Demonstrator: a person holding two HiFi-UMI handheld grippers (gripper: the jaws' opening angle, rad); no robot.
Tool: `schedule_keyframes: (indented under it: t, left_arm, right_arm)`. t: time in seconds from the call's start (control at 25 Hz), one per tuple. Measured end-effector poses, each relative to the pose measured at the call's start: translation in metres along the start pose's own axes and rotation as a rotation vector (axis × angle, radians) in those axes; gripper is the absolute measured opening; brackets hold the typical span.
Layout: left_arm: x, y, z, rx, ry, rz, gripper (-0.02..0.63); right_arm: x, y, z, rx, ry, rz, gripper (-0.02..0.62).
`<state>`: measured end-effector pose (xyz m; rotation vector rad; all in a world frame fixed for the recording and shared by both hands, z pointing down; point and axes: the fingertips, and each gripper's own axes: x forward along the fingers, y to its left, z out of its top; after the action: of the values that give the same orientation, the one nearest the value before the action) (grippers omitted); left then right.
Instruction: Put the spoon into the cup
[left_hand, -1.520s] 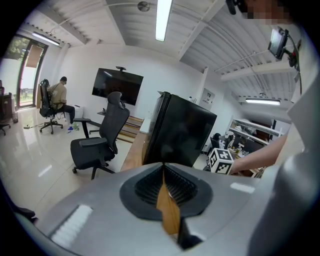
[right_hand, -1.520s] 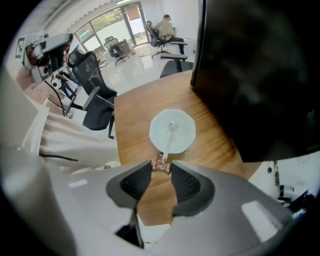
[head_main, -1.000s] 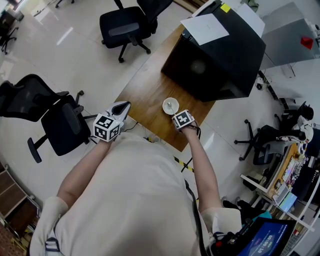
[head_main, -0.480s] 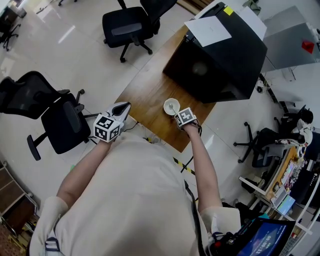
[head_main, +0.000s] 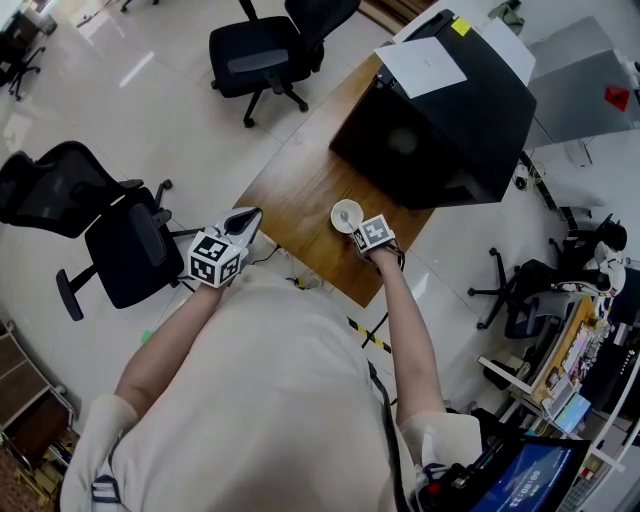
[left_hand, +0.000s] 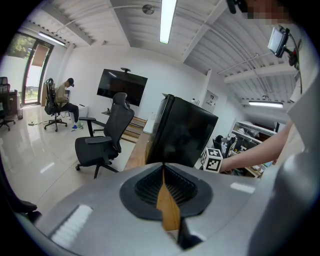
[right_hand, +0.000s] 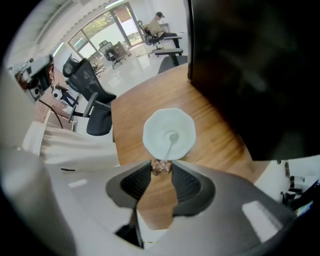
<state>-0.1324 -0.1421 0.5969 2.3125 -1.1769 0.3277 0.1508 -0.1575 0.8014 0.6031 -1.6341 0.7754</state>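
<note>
Spoon (right_hand: 169, 142) stands in the cup (right_hand: 155, 132), pinched by the right gripper (right_hand: 161, 167)
Head view: cup near the table's (head_main: 300, 190) near edge; left gripper (head_main: 243, 222) off to the left. Left gripper view: jaws pressed together, empty. Right gripper view: jaws pinch the spoon's knobbed handle end. The spoon looks light, stiff and probably slippery, so that end suits gripping.

Wooden table (head_main: 295, 195), white round cup (right_hand: 156, 129) near its front edge.
A thin spoon (right_hand: 169, 145) stood in the cup; a large black box (head_main: 450, 120) sat behind it.
</note>
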Motion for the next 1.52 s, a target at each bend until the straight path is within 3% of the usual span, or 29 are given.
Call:
schedule_keyframes:
  t: [0.12, 0.2, 0.32, 0.44, 0.76, 0.88, 1.0, 1.2, 1.52]
  left_arm:
    - [-0.004, 0.003, -0.001, 0.000, 0.004, -0.006, 0.005]
    - [-0.007, 0.005, -0.001, 0.003, 0.007, -0.012, 0.005]
    - [-0.014, 0.010, -0.003, 0.006, 0.010, -0.028, 0.005]
    - [-0.024, 0.019, -0.002, 0.027, 0.022, -0.084, 0.005]
    - [-0.022, 0.036, 0.022, 0.093, 0.017, -0.237, 0.005]
    - [-0.014, 0.045, 0.030, 0.116, 0.025, -0.292, 0.005]
    - [-0.011, 0.049, 0.035, 0.131, 0.036, -0.322, 0.005]
    - [-0.006, 0.031, 0.046, 0.144, 0.031, -0.358, 0.004]
    - [-0.013, 0.008, 0.031, 0.152, 0.037, -0.329, 0.003]
  right_arm:
    - [0.001, 0.004, 0.004, 0.006, -0.047, 0.011, 0.136]
    - [0.000, 0.004, 0.002, 0.015, -0.064, 0.004, 0.223]
    - [-0.010, 0.006, 0.009, 0.032, -0.164, -0.035, 0.268]
    - [-0.041, 0.021, 0.019, 0.106, -0.368, -0.091, 0.270]
    - [-0.168, 0.075, 0.064, 0.353, -0.943, -0.052, 0.269]
    - [-0.212, 0.100, 0.083, 0.408, -1.101, -0.059, 0.268]
    - [-0.239, 0.129, 0.096, 0.407, -1.185, -0.074, 0.268]
    - [-0.283, 0.164, 0.083, 0.370, -1.306, -0.069, 0.260]
    - [-0.309, 0.184, 0.033, 0.365, -1.398, -0.103, 0.223]
